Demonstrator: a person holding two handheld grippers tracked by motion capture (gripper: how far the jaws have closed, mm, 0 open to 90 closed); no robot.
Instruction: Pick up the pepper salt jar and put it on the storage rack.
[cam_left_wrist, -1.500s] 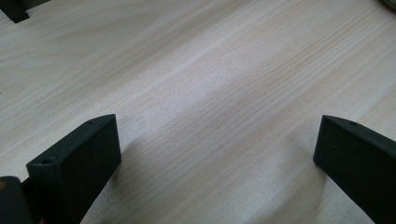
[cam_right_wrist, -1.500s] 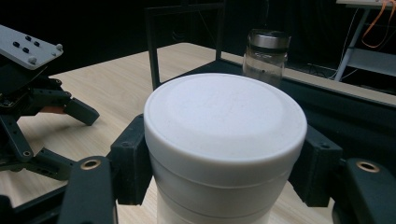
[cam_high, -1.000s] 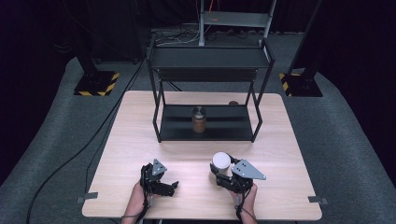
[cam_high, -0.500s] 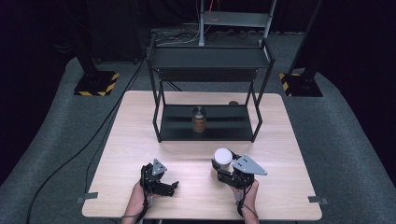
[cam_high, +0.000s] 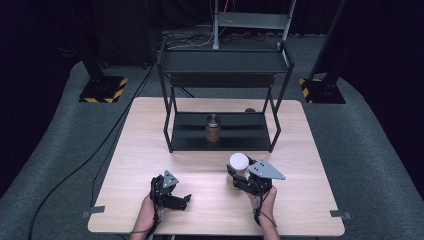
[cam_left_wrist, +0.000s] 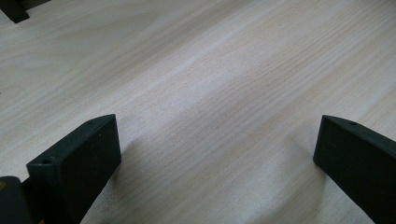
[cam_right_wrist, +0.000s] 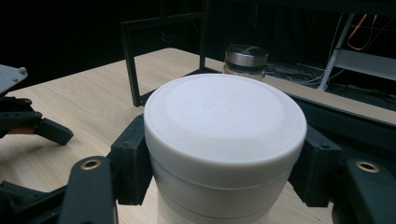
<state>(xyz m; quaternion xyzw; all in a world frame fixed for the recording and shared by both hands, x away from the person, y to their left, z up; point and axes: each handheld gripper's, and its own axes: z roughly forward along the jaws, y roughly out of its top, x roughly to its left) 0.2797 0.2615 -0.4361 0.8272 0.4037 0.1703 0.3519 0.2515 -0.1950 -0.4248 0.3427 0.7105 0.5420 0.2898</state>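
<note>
Jar transfer: white-lidded jar (cam_right_wrist: 224, 140) clamped in right gripper (cam_high: 246, 179), ahead of it the black shelf (cam_high: 222, 131).

Left gripper (cam_high: 172, 196) rests idle on the table (cam_high: 150, 150), jaws spread wide with nothing between them; keep it clear of the path. Right gripper jaws press both sides of the jar just below the lid. Jar stands upright, long axis vertical, lid facing up. Hold it level, lift straight, and approach the shelf's lower tier beside the metal-lidded jar (cam_high: 213, 127) without contact.
</note>
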